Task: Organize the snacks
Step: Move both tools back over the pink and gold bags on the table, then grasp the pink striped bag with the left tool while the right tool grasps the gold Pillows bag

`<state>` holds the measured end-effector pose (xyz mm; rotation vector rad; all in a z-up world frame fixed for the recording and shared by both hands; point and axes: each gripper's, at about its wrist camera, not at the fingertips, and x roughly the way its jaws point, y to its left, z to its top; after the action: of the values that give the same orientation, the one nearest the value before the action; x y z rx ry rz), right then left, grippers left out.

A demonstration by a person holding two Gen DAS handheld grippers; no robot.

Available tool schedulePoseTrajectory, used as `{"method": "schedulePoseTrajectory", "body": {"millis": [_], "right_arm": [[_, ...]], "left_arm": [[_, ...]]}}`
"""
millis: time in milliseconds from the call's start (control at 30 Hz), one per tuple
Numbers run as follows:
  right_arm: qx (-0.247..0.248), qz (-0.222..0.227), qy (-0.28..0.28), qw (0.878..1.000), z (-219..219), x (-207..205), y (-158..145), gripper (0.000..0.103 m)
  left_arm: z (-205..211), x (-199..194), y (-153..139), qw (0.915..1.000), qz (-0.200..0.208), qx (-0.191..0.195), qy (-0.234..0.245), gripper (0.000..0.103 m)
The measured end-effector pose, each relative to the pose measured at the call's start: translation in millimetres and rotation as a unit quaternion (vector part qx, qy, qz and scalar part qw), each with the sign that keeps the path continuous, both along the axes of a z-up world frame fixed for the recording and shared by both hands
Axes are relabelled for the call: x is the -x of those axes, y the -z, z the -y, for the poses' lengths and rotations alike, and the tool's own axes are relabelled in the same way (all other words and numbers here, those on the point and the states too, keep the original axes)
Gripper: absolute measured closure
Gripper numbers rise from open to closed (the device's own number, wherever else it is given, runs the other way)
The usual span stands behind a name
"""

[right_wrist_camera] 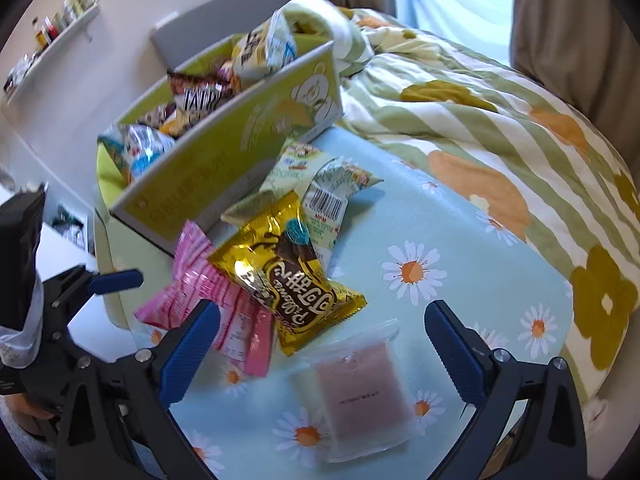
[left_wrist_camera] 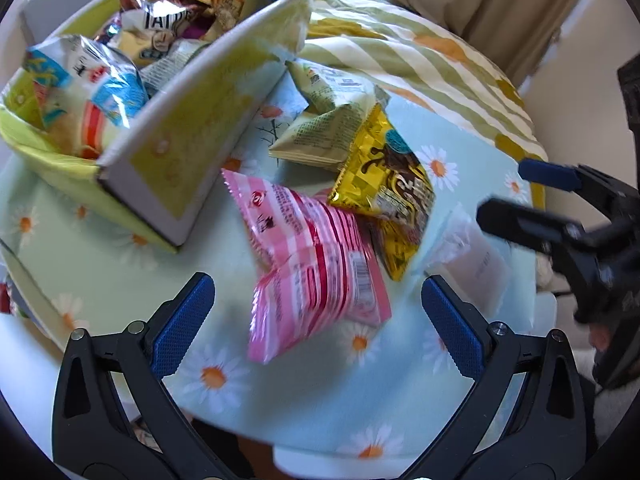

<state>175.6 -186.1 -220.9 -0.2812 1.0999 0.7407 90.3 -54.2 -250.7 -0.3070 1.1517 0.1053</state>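
We are mid-sort: the box at the table's far left corner already holds several packs, while four lie loose beside it. Our left gripper hangs with jaws wide, holding nothing, above the pink pack near the front edge. Our right gripper, equally wide and empty, hovers over the clear pouch. The gold pack overlaps the pink one; a pale green pack lies behind. Next, we judge, each gripper must drop and close on its pack.

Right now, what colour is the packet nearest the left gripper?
Pink and white striped packet; left wrist view shows it best.
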Motion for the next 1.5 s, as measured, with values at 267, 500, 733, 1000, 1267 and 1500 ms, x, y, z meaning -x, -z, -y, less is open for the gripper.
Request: {"method": "schedulePoseTrajectory", "body": {"millis": [267,500,733,1000,1267,1500], "right_arm": [[0.033,-0.025,-0.041,0.998,-15,-12,31,0.003],[0.041,-0.049,-0.062,0.996,-29,-16,51,0.01],[0.044,-0.071,-0.078,0.993,-46,-23,69,0.027],[0.06,-0.046,-0.092,0.993,-57,-19,74,0.036],[0.067,-0.019,-0.116,0.991,-66,-5,75,0.052],[0.059,-0.005,-0.094,0.994,-61,3,66,0.058]], "left_arm": [[2,-15,30,0.9999,-0.008,-0.004,-0.012,0.016],[-5,-14,40,0.9998,-0.016,-0.003,-0.01,0.036],[-8,-12,38,0.9998,-0.018,-0.01,-0.003,0.04],[-10,-11,39,0.9997,-0.019,-0.012,0.0,0.04],[-9,-5,39,0.9996,-0.019,-0.017,0.009,0.041],[-6,-4,38,0.9993,-0.022,-0.022,0.022,0.042]]}}
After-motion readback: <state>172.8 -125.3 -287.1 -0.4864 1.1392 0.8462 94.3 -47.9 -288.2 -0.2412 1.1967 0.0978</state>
